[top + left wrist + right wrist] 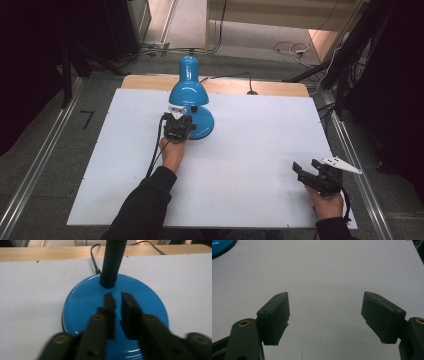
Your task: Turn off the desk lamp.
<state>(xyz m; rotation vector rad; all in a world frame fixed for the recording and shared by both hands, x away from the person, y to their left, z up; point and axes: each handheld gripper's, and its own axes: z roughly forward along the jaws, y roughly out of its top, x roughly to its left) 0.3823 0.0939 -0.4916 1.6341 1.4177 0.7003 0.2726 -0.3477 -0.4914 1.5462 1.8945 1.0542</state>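
White board (pixel 250 165) on the table carries a blue lamp (pixel 191 95) at its far middle. Left gripper (pixel 178 125) sits over the lamp's base (pixel 82 302), jaws nearly together, gripping nothing — likely positioned to press or steady it. Its own view reveals the ribbed neck (pixel 112 262). Right gripper (pixel 312 175) waits well apart, jaws wide — idle.

White tabletop (pixel 240 165) lay on wooden table, bare wood strip (pixel 280 88) showing along far edge. Grey carpeted floor (pixel 55 150) surrounded table. Metal rails (pixel 37 165) ran along floor on both sides. Dark curtains (pixel 30 65) hung at left and right, deep in shadow. Beyond table, pale cabinet (pixel 285 12) stood on floor, with bright patch of light near its right end. Loose cables (pixel 292 48) lay on floor beside it.
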